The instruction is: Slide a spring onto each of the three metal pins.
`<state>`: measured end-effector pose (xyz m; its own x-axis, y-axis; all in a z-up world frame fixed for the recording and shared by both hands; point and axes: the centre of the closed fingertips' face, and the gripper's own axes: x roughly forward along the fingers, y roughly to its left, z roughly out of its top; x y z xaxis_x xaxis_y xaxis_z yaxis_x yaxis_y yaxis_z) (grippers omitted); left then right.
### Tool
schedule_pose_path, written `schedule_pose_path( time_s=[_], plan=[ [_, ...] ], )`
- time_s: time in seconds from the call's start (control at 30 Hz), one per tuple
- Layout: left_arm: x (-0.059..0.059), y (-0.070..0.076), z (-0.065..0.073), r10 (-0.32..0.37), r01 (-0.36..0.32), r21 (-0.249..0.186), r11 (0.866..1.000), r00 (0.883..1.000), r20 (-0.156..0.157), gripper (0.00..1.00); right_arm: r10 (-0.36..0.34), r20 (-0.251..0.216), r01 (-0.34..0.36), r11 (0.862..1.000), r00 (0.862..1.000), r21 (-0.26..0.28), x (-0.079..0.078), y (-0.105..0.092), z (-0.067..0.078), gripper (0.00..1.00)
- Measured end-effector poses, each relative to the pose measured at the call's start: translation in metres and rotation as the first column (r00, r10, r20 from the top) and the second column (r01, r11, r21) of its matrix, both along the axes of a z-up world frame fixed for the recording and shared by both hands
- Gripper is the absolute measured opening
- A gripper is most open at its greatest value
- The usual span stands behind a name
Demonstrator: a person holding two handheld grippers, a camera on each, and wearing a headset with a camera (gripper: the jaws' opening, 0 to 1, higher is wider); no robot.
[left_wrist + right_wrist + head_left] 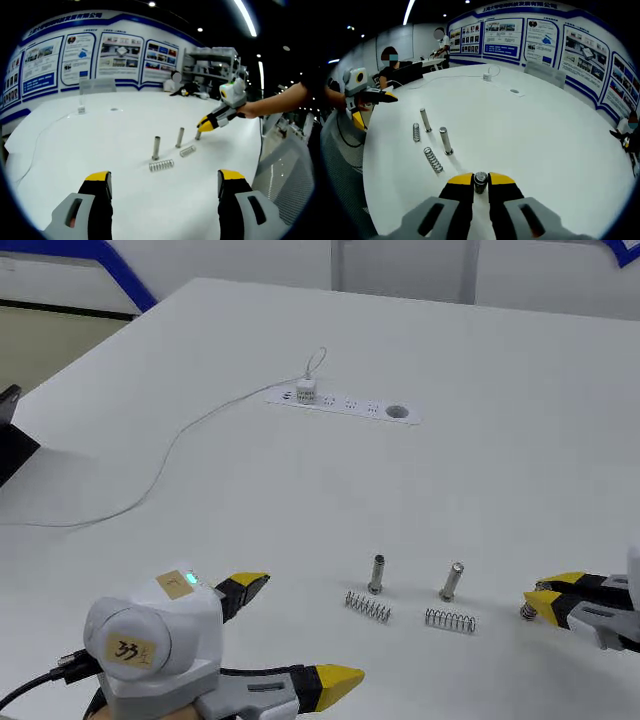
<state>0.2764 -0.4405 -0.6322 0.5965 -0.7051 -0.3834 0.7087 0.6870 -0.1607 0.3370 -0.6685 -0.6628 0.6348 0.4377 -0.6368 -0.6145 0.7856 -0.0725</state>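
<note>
At bottom centre my right claw (481, 178) pinches the third pin (480, 183), left claw (164, 176) gaping empty; next, lift a spring (433, 159).

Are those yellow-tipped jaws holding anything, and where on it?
The right gripper clamps a metal pin near its top; the left gripper is open, holding nothing.

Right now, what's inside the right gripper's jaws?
The right gripper is closed on a round-headed metal pin with spring coils just below the head. The jaws cover everything lower, so the pin's base can't be seen.
</note>
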Motion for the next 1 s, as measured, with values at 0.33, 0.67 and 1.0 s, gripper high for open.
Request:
schedule_pose_path(
  time_s=[0.33, 0.67, 1.0],
  plan=[
    [-0.003, -0.004, 0.0, -0.019, 0.018, -0.014, 1.0, 1.0, -0.01, 0.89, 0.019, 0.05, -0.02, 1.0, 0.999, 0.008, -0.004, 0.003, 0.021, 0.19],
    [-0.004, -0.008, 0.003, -0.026, 0.025, -0.052, 0.998, 0.999, -0.019, 0.9, 0.082, 0.116, -0.088, 0.995, 0.99, 0.051, -0.006, 0.031, 0.051, 0.2],
    [-0.003, -0.005, 0.002, -0.014, 0.013, -0.049, 0.999, 1.0, -0.025, 0.89, 0.225, 0.025, -0.224, 0.974, 0.974, -0.042, -0.029, 0.065, 0.011, 0.23]
  ],
)
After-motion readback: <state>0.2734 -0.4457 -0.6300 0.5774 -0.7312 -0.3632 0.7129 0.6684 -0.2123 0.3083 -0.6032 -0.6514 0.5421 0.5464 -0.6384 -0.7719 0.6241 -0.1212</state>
